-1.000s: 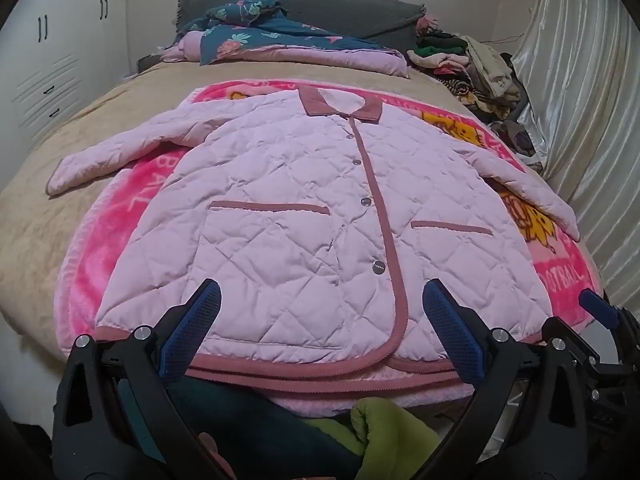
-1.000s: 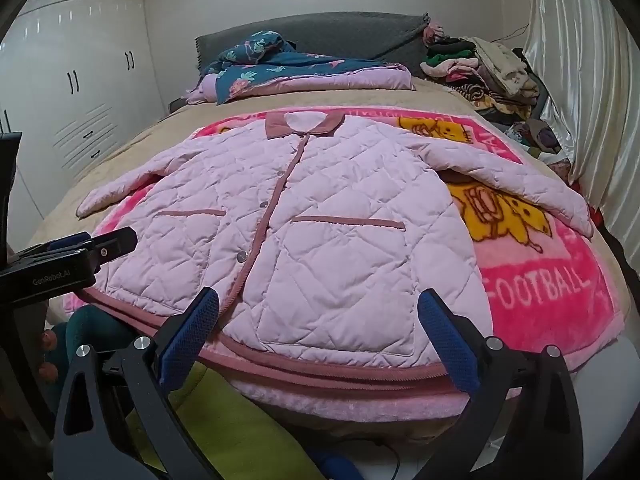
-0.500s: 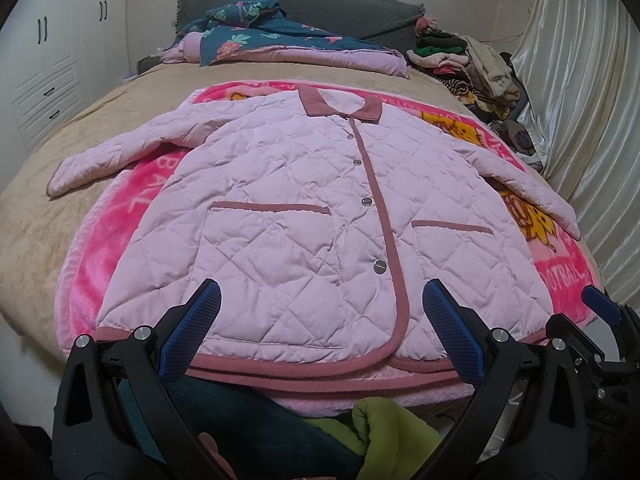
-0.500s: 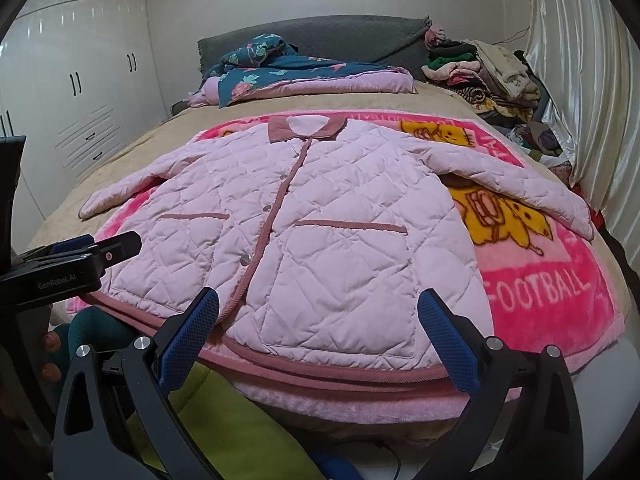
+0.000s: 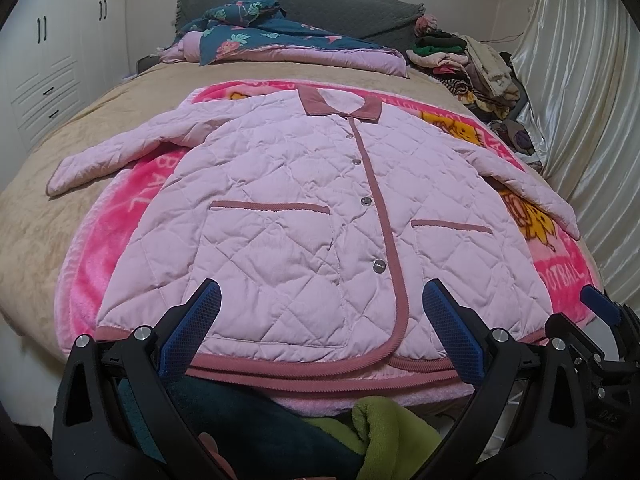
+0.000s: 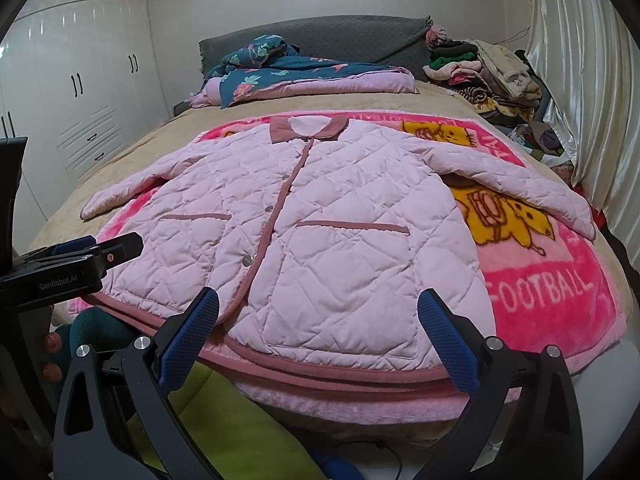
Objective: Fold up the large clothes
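Looking along both grippers, I saw the pink quilted jacket (image 5: 304, 216) lying flat and front-up on a pink blanket (image 6: 552, 292) over the bed (image 5: 36, 216), buttoned, collar toward the headboard and both sleeves spread out to the sides. My left gripper (image 5: 320, 332) hung over the hem near the front placket with its jaws wide and holding nothing, and my right gripper (image 6: 316, 332) hung over the hem by the right pocket, just as wide and empty. Folded bedding (image 6: 304, 76) and a clothes pile (image 6: 484, 76) lay at the far end of the bed.
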A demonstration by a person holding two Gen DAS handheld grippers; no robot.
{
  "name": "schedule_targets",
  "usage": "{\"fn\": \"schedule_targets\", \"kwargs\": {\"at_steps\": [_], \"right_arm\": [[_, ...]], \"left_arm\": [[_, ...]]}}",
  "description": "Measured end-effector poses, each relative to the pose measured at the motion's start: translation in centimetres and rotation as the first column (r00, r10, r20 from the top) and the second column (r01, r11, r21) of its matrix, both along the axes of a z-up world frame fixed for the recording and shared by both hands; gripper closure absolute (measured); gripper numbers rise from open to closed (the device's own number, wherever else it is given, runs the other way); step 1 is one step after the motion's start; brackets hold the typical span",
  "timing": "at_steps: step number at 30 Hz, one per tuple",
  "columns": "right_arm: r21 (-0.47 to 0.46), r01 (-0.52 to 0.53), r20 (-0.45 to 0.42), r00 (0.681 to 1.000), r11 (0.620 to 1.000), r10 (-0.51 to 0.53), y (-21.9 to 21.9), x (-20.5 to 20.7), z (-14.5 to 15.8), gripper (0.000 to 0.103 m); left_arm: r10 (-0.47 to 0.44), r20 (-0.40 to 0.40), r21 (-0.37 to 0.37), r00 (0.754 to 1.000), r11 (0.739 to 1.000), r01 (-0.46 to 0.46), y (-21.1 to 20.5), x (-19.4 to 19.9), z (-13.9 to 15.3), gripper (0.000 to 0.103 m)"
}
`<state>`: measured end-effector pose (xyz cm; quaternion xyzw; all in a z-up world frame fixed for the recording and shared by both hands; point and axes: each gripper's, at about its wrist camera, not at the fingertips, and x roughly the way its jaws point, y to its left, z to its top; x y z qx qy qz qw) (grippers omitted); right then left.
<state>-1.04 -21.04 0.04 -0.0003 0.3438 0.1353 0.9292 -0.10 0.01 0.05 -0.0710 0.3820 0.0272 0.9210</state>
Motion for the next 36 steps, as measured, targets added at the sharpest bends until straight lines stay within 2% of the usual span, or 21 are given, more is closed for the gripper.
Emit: {"fn": "schedule_targets", "kwargs": {"at_steps": [5,27,30,31,36], "right_arm": [[0.002,-0.002,-0.001,1.0,1.0,0.002,0.2,0.1,0.0,0.004],[0.009,-0.005,-0.017,1.0,1.0,0.006,0.1,1.2,-0.7,0.004],[0.001,-0.015,-0.028,0.999,1.0,0.015,0.1,2.3,-0.7,0.004],[-0.001,-0.022,-0.028,0.999,1.0,0.022,0.3,2.6,-0.6,0.004],[-0.007,-0.032,-0.025,0.999,0.999,0.031,0.9,4.2,-0.1,0.004]], "left_arm": [[0.005,0.002,-0.001,1.0,1.0,-0.005,-0.1,-0.2,0.8,0.008],[0.009,-0.005,0.008,1.0,1.0,-0.009,0.1,-0.2,0.8,0.008],[0.019,-0.009,0.01,1.0,1.0,-0.019,0.5,0.2,0.8,0.008],[0.023,-0.014,0.008,1.0,1.0,-0.022,0.9,1.5,0.2,0.008],[0.037,-0.01,0.015,0.999,0.999,-0.037,1.4,2.9,0.8,0.008]]}}
